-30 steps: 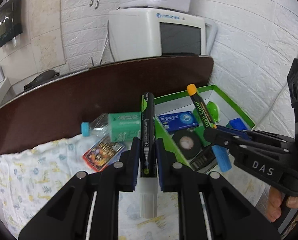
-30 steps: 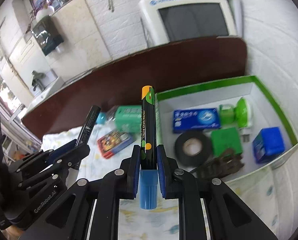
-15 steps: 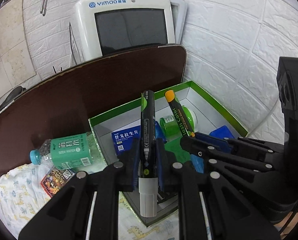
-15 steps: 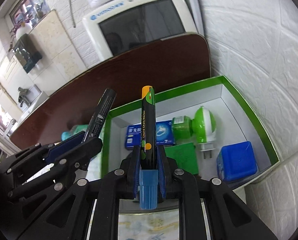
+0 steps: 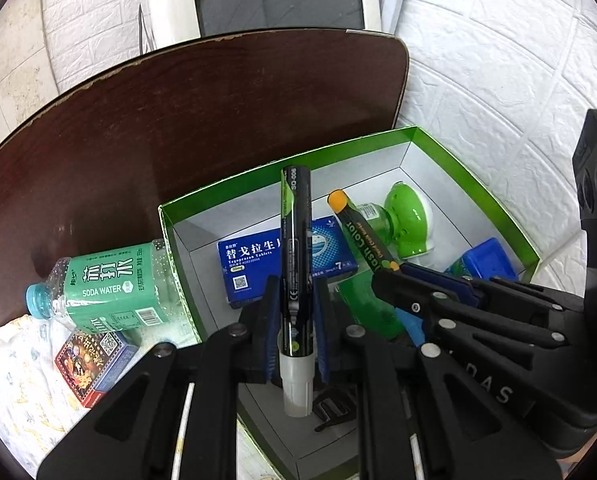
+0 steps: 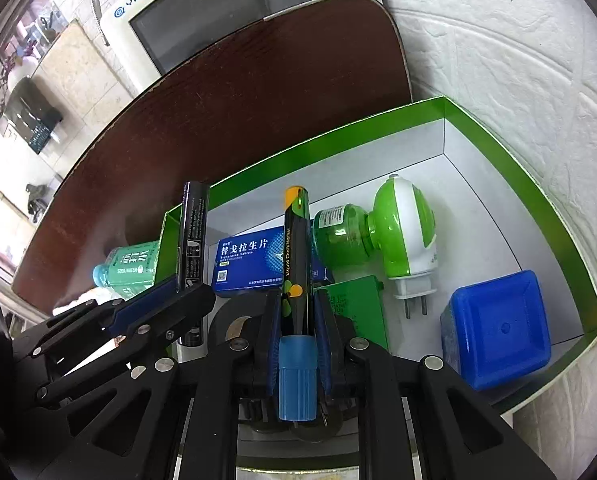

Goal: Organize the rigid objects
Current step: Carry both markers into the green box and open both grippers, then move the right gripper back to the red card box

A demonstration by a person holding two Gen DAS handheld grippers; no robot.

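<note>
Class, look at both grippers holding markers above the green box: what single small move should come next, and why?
Probably lower the right gripper a little, then release. It is shut on the chalk marker, already over the green box, whose bare floor lies near the blue cube.

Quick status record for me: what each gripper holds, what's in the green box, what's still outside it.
left gripper: shut on black marker with white cap
right gripper: shut on chalk marker with blue cap
green box: blue tablet box, green plug-in device, blue cube, flat green box
outside box: soda water bottle, small red card box, on patterned cloth
</note>
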